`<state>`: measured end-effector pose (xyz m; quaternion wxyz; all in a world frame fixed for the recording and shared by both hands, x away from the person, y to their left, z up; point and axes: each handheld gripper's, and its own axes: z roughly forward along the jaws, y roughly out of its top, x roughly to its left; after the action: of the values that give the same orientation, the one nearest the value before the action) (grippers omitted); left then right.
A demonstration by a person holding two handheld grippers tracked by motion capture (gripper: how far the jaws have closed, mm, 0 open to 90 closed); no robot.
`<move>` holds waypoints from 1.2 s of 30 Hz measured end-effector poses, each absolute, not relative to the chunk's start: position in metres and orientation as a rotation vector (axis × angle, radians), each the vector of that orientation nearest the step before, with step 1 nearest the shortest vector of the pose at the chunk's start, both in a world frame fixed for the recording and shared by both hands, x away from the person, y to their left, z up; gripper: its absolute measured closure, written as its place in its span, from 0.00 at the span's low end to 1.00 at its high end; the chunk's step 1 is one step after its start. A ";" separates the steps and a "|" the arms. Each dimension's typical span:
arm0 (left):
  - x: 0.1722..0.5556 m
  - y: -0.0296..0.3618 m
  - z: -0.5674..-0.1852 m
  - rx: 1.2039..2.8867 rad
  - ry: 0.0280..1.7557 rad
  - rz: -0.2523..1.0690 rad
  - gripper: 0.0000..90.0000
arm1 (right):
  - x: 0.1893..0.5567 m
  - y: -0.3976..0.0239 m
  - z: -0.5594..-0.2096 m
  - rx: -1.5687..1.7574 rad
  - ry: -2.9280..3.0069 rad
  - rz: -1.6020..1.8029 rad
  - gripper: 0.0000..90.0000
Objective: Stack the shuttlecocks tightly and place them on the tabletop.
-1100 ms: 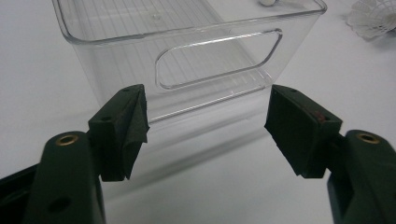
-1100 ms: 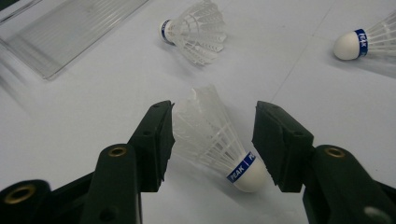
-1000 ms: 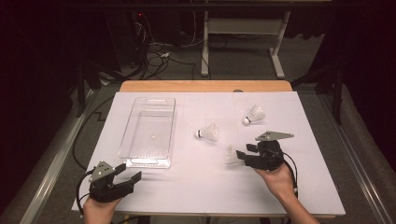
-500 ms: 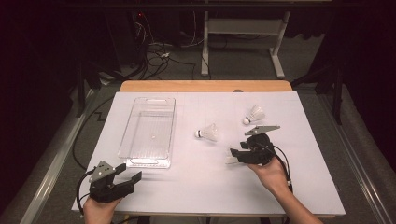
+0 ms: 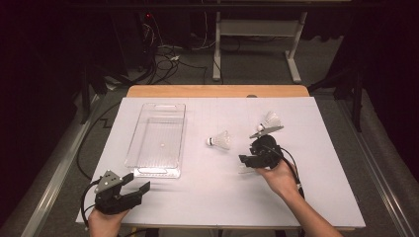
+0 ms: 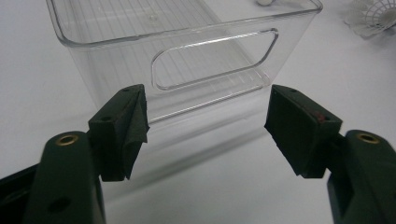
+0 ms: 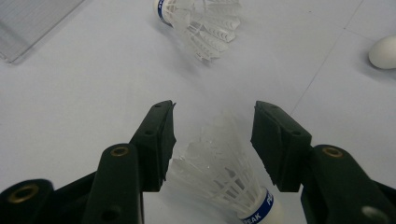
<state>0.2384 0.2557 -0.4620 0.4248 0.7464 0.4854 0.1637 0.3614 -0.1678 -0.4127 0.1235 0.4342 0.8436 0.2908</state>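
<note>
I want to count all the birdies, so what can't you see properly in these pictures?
- Held shuttlecock: right gripper view; the bottom edge cuts its cork, its feathers look blurred.
- Far shuttlecock: high view; the right tongs' grey plate covers part of it.
- Small white thing in the clear bin: high view; too tiny to name.

White feathered shuttlecock (image 7: 224, 179), blue-banded cork base, lying tilted between the right claw (image 7: 212, 140) pads, skirt toward the tips, near the middle of the white bench (image 5: 207, 192).
</note>
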 end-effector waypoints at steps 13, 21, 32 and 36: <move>0.239 0.255 -0.462 1.868 1.213 0.412 0.34 | 0.369 -0.161 -0.418 1.281 2.495 0.766 0.62; 0.239 0.255 -0.462 1.870 1.209 0.411 0.34 | 0.368 -0.157 -0.415 1.246 2.501 0.719 0.72; 0.239 0.255 -0.462 1.874 1.208 0.409 0.34 | 0.368 -0.152 -0.414 1.217 2.530 0.664 0.84; 0.239 0.255 -0.462 1.875 1.208 0.408 0.34 | 0.368 -0.152 -0.414 1.208 2.534 0.647 0.88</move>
<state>0.2391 0.2552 -0.4621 0.4234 0.7491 0.4826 0.1632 0.3681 -0.1522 -0.4137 0.1301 0.4158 0.8721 0.2226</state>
